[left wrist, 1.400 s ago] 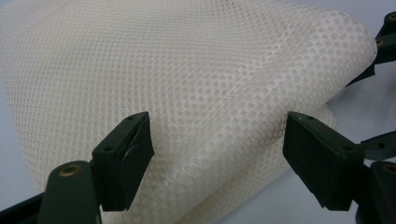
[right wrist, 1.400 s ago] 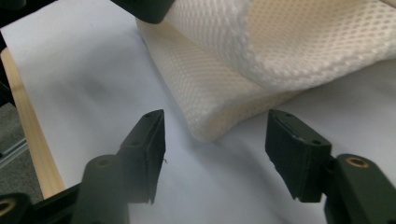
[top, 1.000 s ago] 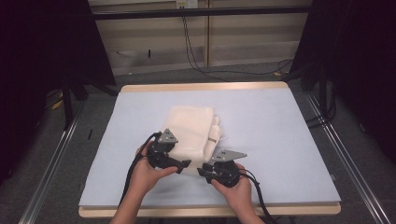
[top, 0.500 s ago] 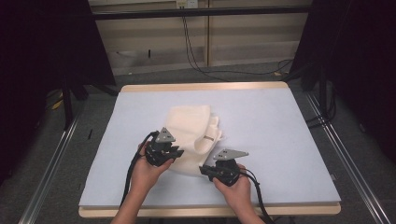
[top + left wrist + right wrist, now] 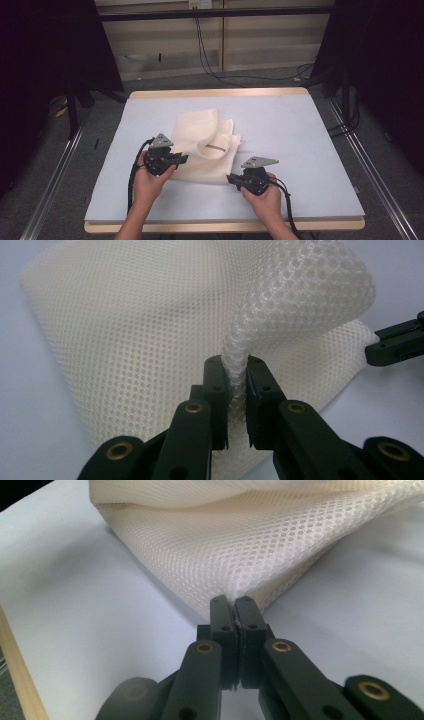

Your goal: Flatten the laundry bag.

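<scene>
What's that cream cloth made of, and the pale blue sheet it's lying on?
The cloth looks like a soft synthetic mesh: tiny open holes in a honeycomb pattern, matte and thick. The table cover seems a smooth matte foam or felt sheet; I can't tell which.

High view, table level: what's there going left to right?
Left gripper, shut on the mesh cloth's near-left edge → mesh cloth → right gripper, shut on the cloth's near-right corner → bare part of the blue mat.
</scene>
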